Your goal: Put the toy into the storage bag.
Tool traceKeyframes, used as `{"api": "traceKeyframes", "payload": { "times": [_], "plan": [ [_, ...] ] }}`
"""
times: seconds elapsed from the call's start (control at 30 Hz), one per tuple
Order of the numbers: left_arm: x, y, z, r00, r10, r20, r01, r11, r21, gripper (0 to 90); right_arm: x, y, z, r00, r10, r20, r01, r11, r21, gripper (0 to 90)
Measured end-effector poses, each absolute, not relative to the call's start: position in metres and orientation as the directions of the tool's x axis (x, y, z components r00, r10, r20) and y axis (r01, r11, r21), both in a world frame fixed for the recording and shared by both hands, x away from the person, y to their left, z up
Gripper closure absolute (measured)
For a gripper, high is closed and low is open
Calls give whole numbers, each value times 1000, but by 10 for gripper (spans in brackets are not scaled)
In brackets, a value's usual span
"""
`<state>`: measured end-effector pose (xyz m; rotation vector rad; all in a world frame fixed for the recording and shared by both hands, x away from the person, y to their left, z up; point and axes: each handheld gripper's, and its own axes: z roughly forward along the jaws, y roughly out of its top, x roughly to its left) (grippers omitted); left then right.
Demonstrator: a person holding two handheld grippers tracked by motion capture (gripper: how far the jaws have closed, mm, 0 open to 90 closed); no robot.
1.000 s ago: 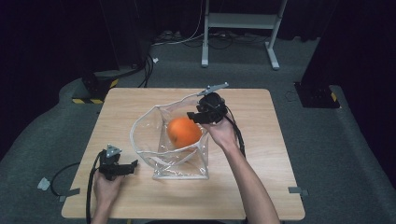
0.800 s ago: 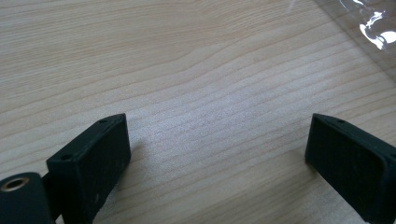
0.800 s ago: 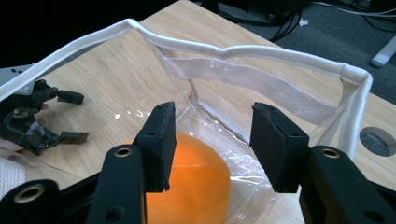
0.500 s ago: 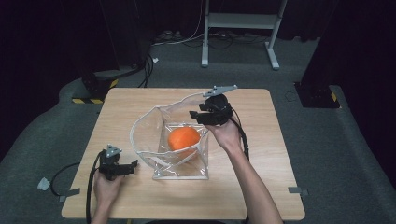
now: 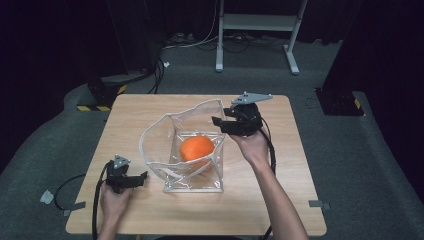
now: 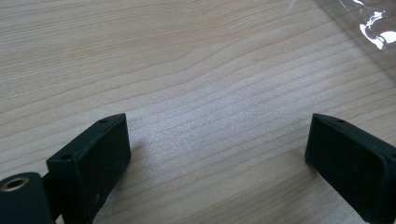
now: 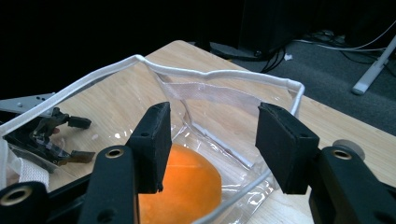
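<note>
While both grippers (image 5: 142, 177) (image 5: 216, 121) gape empty, an orange (image 5: 196, 148) sits inside the clear bag (image 5: 160, 135).

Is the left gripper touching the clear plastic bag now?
Apart. The high view shows bare table between the left gripper and the clear plastic bag; in the left gripper view its open jaws frame bare wood.

The high view looks forward and down on the whole wooden table (image 5: 150, 210) from the person's side. The left gripper view faces close down at bare tabletop. The right gripper view looks across the clear bag (image 7: 219, 95), also centre frame from above.
</note>
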<state>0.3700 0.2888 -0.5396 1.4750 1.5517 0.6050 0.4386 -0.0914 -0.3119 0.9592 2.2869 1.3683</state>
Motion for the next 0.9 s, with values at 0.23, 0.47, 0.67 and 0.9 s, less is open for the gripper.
{"api": "traceKeyframes", "payload": {
  "times": [0.23, 0.47, 0.67, 0.9],
  "plan": [
    [370, 289, -540, 97, 959, -265, 526, 177, 832, 68, 435, -104, -314, -718, 689, 95, 388, 283, 877, 447],
    [370, 289, -540, 97, 959, -265, 527, 176, 832, 68, 432, -117, -317, -708, 697, 114, 390, 251, 886, 436],
    [370, 289, -540, 97, 959, -266, 526, 177, 832, 68, 428, -124, -317, -704, 699, 127, 386, 225, 895, 419],
    [370, 289, -540, 97, 959, -265, 526, 176, 832, 68, 423, -132, -318, -698, 703, 135, 381, 205, 902, 414]
  ]
}}
